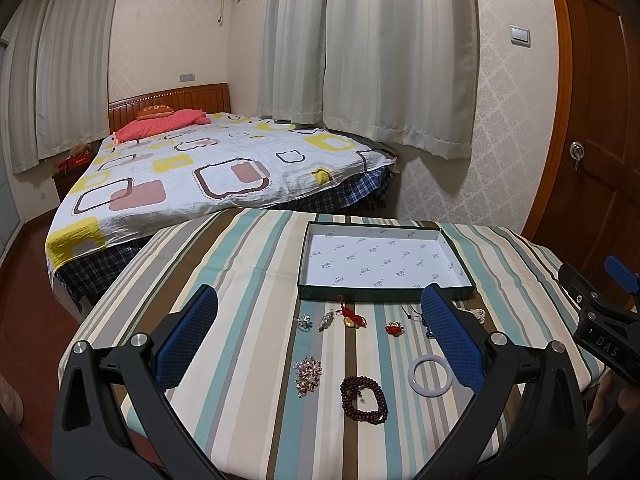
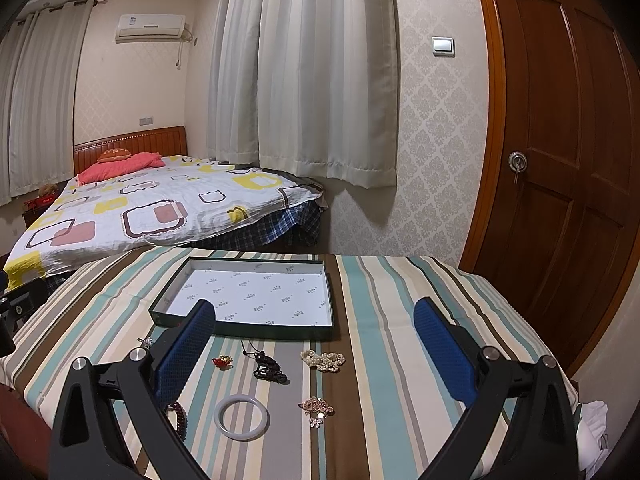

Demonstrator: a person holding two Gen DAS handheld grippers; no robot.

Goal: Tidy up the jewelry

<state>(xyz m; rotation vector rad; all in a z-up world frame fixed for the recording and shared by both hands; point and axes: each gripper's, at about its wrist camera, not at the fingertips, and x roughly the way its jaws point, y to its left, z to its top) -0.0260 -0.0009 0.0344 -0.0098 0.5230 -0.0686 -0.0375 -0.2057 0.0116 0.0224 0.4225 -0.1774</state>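
On the striped tablecloth (image 1: 248, 264), both hand-held grippers (image 1: 320, 332) (image 2: 316, 348) gape above jewelry.

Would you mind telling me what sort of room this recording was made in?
Most likely a home bedroom: a made bed with a wooden headboard, curtains, and a wall air conditioner.

Both the left gripper (image 1: 320, 320) and right gripper (image 2: 314, 330) have black plastic arms with triangular cut-outs, round silver screws at the joints and blue textured pads (image 1: 188, 336), one body marked "DAS" in white.
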